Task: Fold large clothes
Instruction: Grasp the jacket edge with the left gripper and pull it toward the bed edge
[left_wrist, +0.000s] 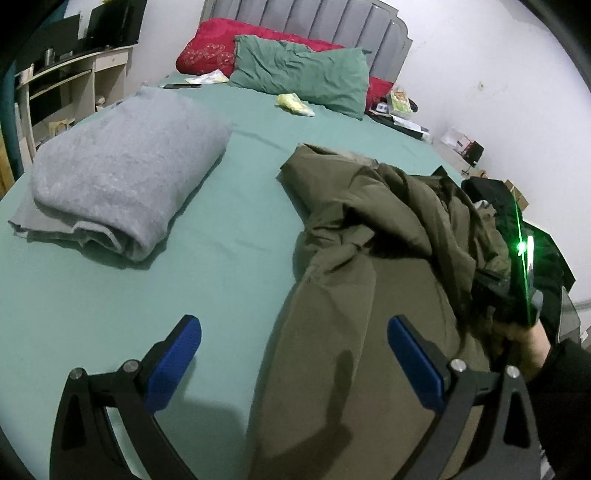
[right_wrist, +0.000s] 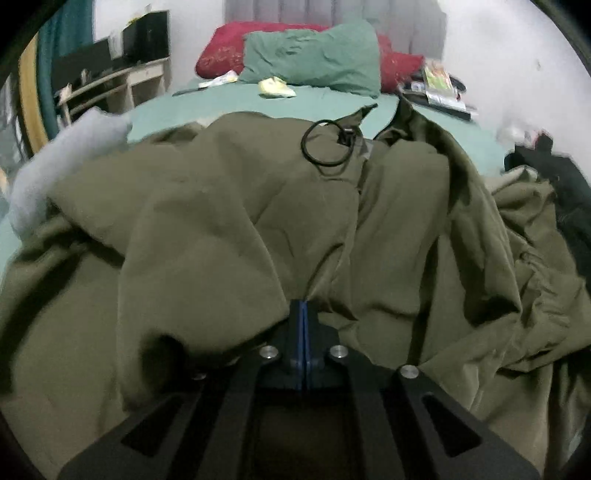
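Left wrist view: one folded grey fleece blanket (left_wrist: 122, 177), thick, soft-napped, rolled edges, lies finished on the green bed sheet (left_wrist: 229, 236). Just beside it, to the right, one large olive-green woven jacket (left_wrist: 369, 266), thin and matte, lies crumpled in deep creases, one squared corner turned toward the headboard; folding of this piece looks barely begun. The left gripper (left_wrist: 293, 365), black frame with ribbed blue pads, hangs with its jaws wide apart, empty, above the jacket's near edge and the sheet. A black garment (left_wrist: 495, 195) lies heaped at the far right, unfolded.

Right wrist view: the right gripper (right_wrist: 303, 317) has its blue pads pressed together with a pinch of the jacket's cloth drawn taut into the tips. A black elastic cord loop (right_wrist: 325, 147) with toggle rests on the fabric near the collar. The far end of the bed holds a green cotton pillow (right_wrist: 317, 55), rumpled, and a red embroidered pillow (right_wrist: 221, 48).

Remaining, by judgement: flatten, fold the jacket, then the black garment.
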